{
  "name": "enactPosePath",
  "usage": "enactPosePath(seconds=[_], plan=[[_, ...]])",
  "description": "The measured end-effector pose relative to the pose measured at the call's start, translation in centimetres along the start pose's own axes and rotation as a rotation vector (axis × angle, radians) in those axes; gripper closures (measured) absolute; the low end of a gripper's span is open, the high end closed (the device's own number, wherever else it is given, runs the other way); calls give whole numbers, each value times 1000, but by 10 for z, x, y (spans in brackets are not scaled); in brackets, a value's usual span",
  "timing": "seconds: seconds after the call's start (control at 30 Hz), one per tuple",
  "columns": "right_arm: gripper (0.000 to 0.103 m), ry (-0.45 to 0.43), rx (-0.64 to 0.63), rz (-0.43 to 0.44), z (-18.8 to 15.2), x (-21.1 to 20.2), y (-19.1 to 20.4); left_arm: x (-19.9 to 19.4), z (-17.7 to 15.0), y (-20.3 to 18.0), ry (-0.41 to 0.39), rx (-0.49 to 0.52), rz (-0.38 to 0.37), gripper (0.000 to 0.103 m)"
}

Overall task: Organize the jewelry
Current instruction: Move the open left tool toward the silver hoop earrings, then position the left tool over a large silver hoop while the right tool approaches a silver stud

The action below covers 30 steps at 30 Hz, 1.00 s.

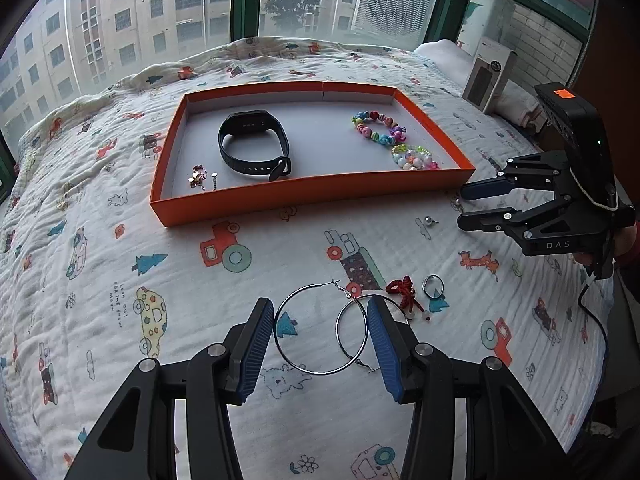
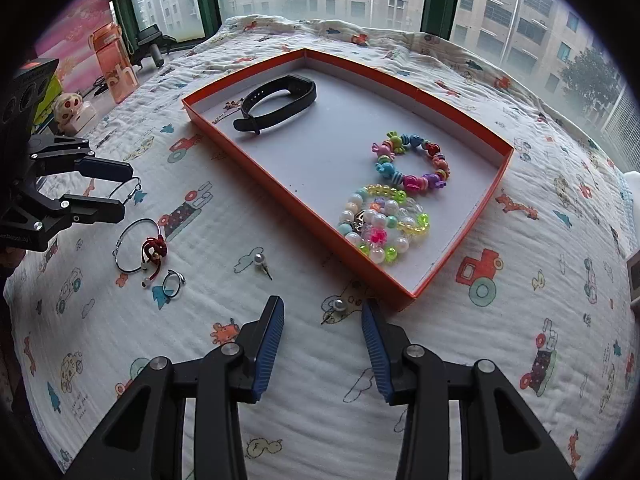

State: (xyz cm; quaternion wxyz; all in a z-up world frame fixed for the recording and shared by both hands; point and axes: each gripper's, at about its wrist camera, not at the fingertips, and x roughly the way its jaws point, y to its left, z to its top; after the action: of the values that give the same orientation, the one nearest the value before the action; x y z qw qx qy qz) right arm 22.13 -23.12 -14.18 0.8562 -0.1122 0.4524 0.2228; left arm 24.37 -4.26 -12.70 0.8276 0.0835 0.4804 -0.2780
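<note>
We see the left claw (image 1: 320, 320) spread apart and holding nothing, poised over two big silver hoop earrings (image 1: 320, 330) that lie overlapped on the quilt (image 1: 120, 280), well on the near side of the orange tray (image 1: 304, 192). Beside the hoops, also nearer than the tray, lie a red knotted cord (image 1: 405, 290) and a small ring (image 1: 433, 286). Our right claw (image 2: 323, 316) is released too, with nothing between its pads; a pearl stud (image 2: 338, 305) lies on the quilt under it, just outside the tray's near corner. A second pearl stud (image 2: 260, 260) rests a little farther from that edge. Inside the tray sit a black watch band (image 2: 276, 100), a small chain (image 1: 200, 178), a colourful bead bracelet (image 2: 412, 160) and a pale bead bracelet (image 2: 380, 226).
</note>
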Motion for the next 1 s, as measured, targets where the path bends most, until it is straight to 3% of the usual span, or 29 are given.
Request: enactPosePath(seconds=[0.6,1.0], plan=[[58,3,-224,128,-1,3,3,13,-1,-1,37,-43,21,51],[58,3,-152,103,-3,1,1,11,0,0,34,-46,23,51]])
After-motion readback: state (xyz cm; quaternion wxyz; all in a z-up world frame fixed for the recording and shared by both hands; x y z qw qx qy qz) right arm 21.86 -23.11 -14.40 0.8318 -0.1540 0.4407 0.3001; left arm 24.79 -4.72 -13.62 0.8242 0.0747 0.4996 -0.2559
